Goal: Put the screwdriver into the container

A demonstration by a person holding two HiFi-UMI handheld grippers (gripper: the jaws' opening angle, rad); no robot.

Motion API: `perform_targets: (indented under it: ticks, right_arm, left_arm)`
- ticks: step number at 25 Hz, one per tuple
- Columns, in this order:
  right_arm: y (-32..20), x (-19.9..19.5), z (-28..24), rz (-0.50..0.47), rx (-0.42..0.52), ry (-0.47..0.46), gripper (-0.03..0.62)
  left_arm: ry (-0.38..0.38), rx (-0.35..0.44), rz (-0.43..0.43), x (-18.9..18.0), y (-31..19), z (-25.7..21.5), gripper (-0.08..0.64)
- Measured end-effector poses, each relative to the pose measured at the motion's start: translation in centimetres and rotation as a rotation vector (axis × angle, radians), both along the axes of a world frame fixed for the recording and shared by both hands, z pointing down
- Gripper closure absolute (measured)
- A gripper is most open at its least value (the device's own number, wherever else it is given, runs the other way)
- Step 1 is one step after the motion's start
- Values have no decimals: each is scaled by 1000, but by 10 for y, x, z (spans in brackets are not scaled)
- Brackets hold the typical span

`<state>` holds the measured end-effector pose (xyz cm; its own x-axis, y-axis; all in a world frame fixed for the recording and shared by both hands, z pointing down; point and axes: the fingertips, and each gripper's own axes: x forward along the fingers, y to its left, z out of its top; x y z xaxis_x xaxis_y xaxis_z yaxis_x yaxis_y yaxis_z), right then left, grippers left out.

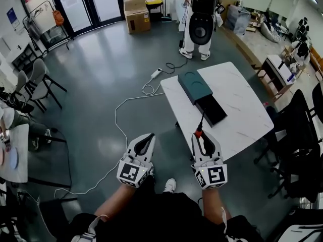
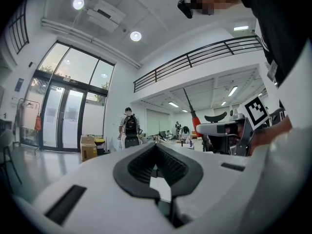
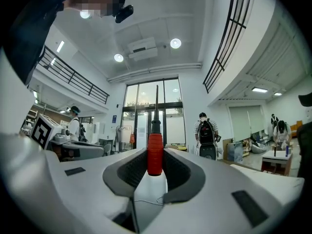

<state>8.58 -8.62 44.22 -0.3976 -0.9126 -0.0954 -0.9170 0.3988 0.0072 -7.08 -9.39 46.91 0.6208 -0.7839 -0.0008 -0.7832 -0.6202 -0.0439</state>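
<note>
While the person holds both grippers low in front of the body, the right gripper (image 1: pixel 202 138) has its jaws closed on the red handle of the screwdriver (image 1: pixel 200 126). The right gripper view shows the handle upright between the two black pads, with the dark shaft rising straight out past the jaw tips. In the head view the gripper sits at the near-left edge of the white marble table (image 1: pixel 242 116), and the shaft points toward the container (image 1: pixel 194 86). This is a dark teal box lying toward the table's far-left corner, with a black tray (image 1: pixel 212 110) drawn out of its near end. I cannot tell whether the tip touches the tray. The left gripper (image 1: pixel 147 140) hovers over the grey floor, left of the table, its jaws brought together with nothing between them.
</note>
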Motion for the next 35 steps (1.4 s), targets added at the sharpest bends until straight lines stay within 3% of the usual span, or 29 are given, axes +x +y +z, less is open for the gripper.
perform_targets:
  ticks: [11,18,22,26,32,35]
  right_arm:
    - [-60,-35,-9,35,6,49,482]
    - [-99,-64,-5,85,-7,42,482]
    - [-115,-72,2,125,-29,50,482]
    - [-125,-79,5,176,-35,66,482]
    - [-134,-62,16,220,-62,75,481]
    - [-143,-44,23,239,-73,81,482]
  left_arm:
    - [6,-35,67,-22,-66,11,555]
    - [15,11,104,-52,-114,-5,555]
    - [-4,37,173,-62,-131,-6,555]
    - [-6,15,207,-76,-148,4,555]
    - [3,-11,262,-54,-163,16,555]
    - [-29,12,282,-33,-175,11,555]
